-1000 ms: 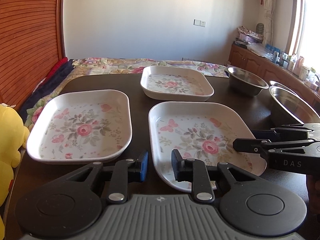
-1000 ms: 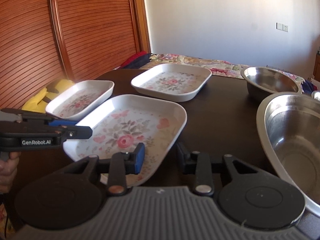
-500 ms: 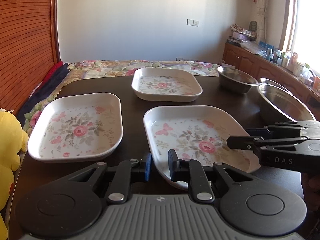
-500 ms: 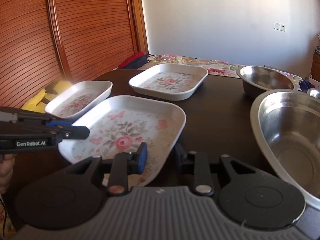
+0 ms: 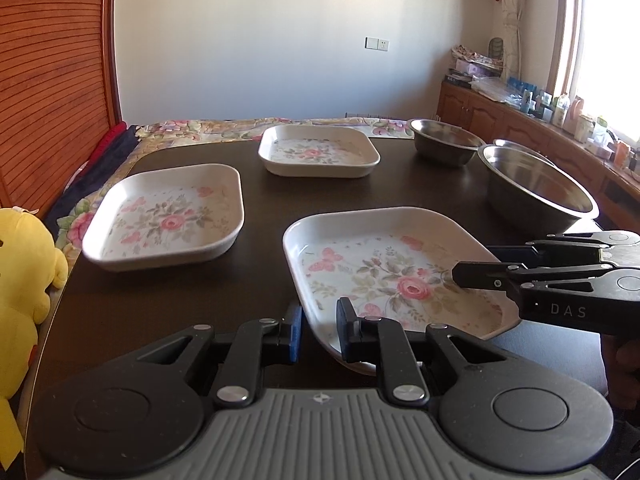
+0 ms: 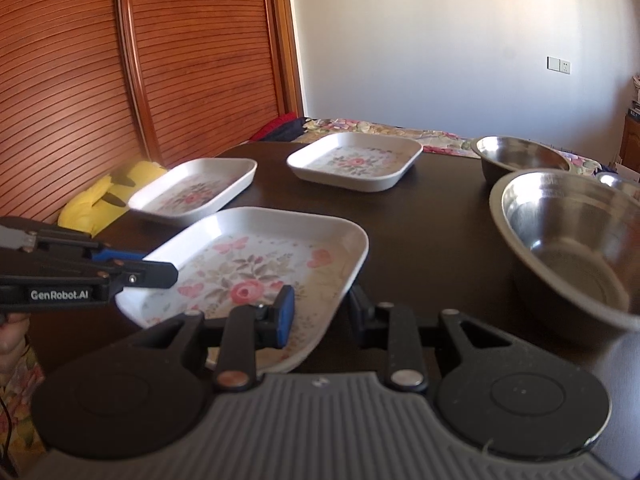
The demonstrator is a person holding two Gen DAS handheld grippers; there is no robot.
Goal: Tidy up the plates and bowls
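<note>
Both hand-held grippers grip the same dish: a white rectangular plate with a pink rose and butterfly print (image 5: pixel 394 276), the nearest of three on the dark brown tabletop (image 5: pixel 260 268). The left hand-held gripper (image 5: pixel 318 330) has its jaws drawn narrow over the plate's near-left corner rim, the blue-padded finger outside the wall and the black one inside. The right hand-held gripper (image 6: pixel 320 310) clamps the plate's near-right rim, its blue pad lying on the printed floor and the other finger under the outer edge. In the left wrist view the right hand-held gripper comes in from the right edge with its black fingers over the plate's right side; in the right wrist view the left one comes in from the left edge the same way.

A second white floral rectangular plate (image 5: pixel 166 216) sits to the left, apart from the held one, and a third white floral plate (image 5: pixel 318 152) stands farther back near the middle. On the right are a large stainless steel bowl (image 6: pixel 572 240) close by and a smaller stainless steel bowl (image 6: pixel 520 158) behind it; whether the two touch cannot be told. A yellow plush toy (image 5: pixel 22 280) leans at the tabletop's left edge, beside a reddish slatted wooden panel (image 6: pixel 140 68). A floral bedspread (image 5: pixel 240 126) lies past the far edge
</note>
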